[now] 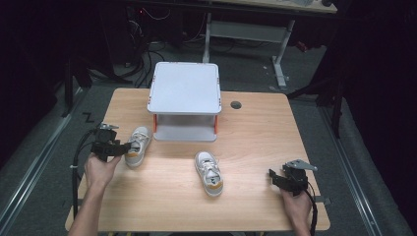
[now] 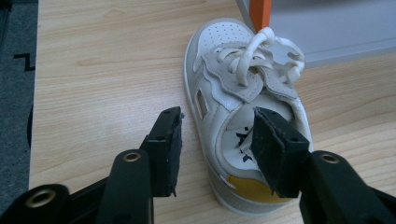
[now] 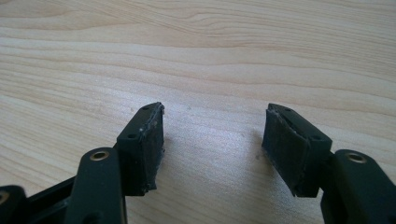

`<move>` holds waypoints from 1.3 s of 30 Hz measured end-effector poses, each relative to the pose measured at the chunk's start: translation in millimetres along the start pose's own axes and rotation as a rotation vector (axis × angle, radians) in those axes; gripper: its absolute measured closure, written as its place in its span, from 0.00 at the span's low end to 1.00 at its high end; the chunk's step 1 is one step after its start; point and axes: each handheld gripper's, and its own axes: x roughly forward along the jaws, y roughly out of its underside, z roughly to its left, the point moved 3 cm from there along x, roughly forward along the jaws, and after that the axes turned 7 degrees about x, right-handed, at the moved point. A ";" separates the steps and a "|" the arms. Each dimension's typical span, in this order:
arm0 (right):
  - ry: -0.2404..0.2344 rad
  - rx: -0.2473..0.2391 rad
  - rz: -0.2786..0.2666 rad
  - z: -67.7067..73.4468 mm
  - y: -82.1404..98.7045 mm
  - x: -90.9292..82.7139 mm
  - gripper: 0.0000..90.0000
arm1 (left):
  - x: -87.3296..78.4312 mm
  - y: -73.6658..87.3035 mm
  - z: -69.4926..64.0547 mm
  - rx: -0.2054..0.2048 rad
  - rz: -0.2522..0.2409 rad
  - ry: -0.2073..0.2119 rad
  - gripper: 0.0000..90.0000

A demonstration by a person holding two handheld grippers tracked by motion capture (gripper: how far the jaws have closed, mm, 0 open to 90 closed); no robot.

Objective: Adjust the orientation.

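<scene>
High view: wooden table (image 1: 255,128) carrying a white two-tier shelf (image 1: 185,87) at the rear centre and two small white-and-yellow shoes. Left shoe (image 1: 137,146) lies at the table's left, just left of the shelf's front corner, long axis running nearly front to back, toe toward the shelf, yellow heel toward the person. Left gripper (image 1: 125,146) sits at that shoe's heel end, reaching in from the left; by far the nearer tool. Second shoe (image 1: 209,172) lies mid-table, well apart from both tools, toe toward the rear and slightly left, heel toward the near edge. Right gripper (image 1: 272,176) rests low at the near right, well right of the second shoe. Left gripper view: left shoe (image 2: 238,112) directly ahead, toe pointing away, laces up, long axis in line with the jaws; one jaw stands outside the shoe's side wall, the other inside the heel opening, so the wall lies between them; jaws partly apart, pads not visibly pressing, no grip judged yet. Orange shelf post (image 2: 260,14) just beyond the toe. Right gripper view: jaws wide apart over bare table (image 3: 196,56), nothing between them.
</scene>
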 end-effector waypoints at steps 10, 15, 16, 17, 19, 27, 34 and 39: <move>0.000 -0.001 0.000 -0.1 0.0 0.0 0.43 | 16.6 -2.4 -1.9 0.049 0.080 -0.001 0.74; 0.000 0.000 0.000 0.0 0.0 0.0 0.43 | 20.0 -2.5 -1.0 0.049 0.080 -0.005 0.81; 0.000 0.000 0.000 0.0 0.1 0.0 0.43 | 18.8 -2.3 -0.8 0.054 0.077 -0.017 0.84; 0.000 -0.001 0.000 0.0 0.0 0.0 0.43 | 17.4 -2.1 -0.4 0.060 0.076 -0.026 0.88; 0.000 0.000 0.000 0.0 0.1 0.0 0.43 | 16.7 -1.7 0.1 0.061 0.076 -0.032 0.90; 0.000 0.000 0.000 0.0 0.0 0.0 0.43 | 10.2 -3.1 -3.5 0.051 0.067 -0.061 0.94; 0.000 0.000 0.000 0.0 0.0 0.0 0.43 | -11.3 -0.7 -15.8 0.043 0.027 -0.060 0.95; -0.001 -0.001 0.000 0.1 0.0 0.0 0.42 | -27.7 2.0 -39.7 0.064 0.010 -0.033 0.95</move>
